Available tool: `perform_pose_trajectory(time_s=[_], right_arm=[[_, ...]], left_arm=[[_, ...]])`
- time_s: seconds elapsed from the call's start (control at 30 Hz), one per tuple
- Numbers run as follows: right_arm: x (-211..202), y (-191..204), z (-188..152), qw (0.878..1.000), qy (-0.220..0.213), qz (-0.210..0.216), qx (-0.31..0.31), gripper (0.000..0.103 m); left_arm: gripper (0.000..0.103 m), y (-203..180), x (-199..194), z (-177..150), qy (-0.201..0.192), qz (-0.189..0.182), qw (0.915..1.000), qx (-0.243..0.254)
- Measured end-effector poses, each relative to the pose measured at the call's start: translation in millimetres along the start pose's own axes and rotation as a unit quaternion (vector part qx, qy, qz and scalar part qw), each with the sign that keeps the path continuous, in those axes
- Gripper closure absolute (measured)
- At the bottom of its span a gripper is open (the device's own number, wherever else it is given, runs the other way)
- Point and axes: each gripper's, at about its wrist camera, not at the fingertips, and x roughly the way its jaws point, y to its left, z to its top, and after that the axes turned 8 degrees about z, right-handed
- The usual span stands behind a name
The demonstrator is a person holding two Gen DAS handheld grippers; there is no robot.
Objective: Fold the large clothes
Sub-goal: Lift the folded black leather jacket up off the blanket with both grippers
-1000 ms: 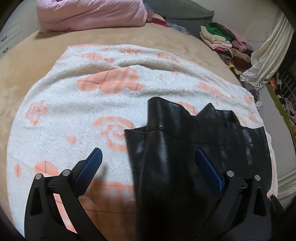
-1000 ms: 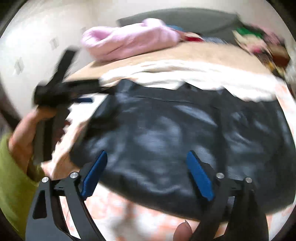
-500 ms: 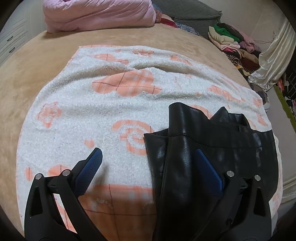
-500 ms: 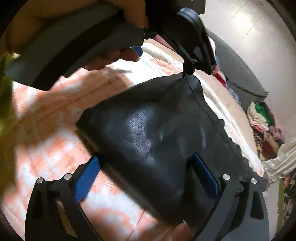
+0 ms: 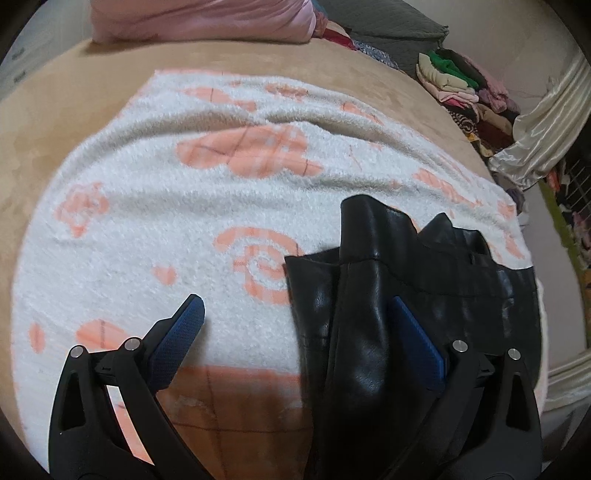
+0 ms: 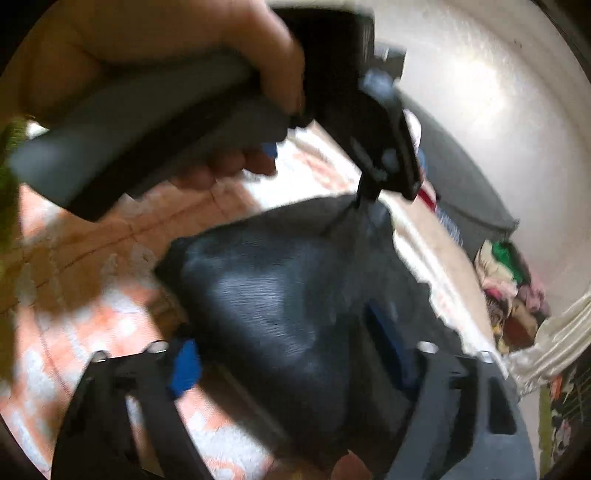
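Note:
A black leather garment (image 5: 406, 288) lies on a white blanket with orange patterns (image 5: 184, 206); a fold of it rises between my left gripper's jaws. My left gripper (image 5: 303, 332) is open, with one blue pad (image 5: 177, 339) over the blanket and the other against the leather. In the blurred right wrist view the garment (image 6: 280, 295) fills the middle and my right gripper (image 6: 291, 350) is open around it. The left gripper's body (image 6: 369, 122) is above, held by a hand (image 6: 147, 44), and its tip touches the garment's raised top edge.
The blanket lies on a tan bed cover (image 5: 74, 96). A pink quilt (image 5: 207, 18) and a grey cushion (image 5: 384, 29) sit at the far end. A pile of folded clothes (image 5: 465, 88) and a shiny cream curtain (image 5: 546, 122) are at the right.
The right gripper swung from a level view to close beneath the left hand and left gripper, over the garment. The left wrist view pulled back a little; the garment's raised fold shifted right.

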Motion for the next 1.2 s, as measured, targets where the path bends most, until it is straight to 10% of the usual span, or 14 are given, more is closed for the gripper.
perform_pose_trajectory(time_s=[0.2, 0.57, 0.87, 1.2], right_arm=[[-26, 2, 0, 0.999, -0.039, -0.007, -0.018, 0.068], [-50, -21, -4, 0.997, -0.073, 0.005, 0.031, 0.077], [-61, -24, -10, 0.996, -0.082, -0.006, 0.036, 0.080], [-106, -63, -29, 0.988, -0.123, -0.030, 0.092, 0.083]], left_arm=[[0.010, 1, 8, -5, 0.028, -0.055, 0.9979, -0.019], [0.013, -2, 21, -14, 0.061, -0.140, 0.9865, -0.059], [0.051, -19, 1, -15, 0.023, -0.159, 0.9853, -0.058], [0.055, -81, -67, -14, -0.065, -0.150, 0.9865, 0.006]])
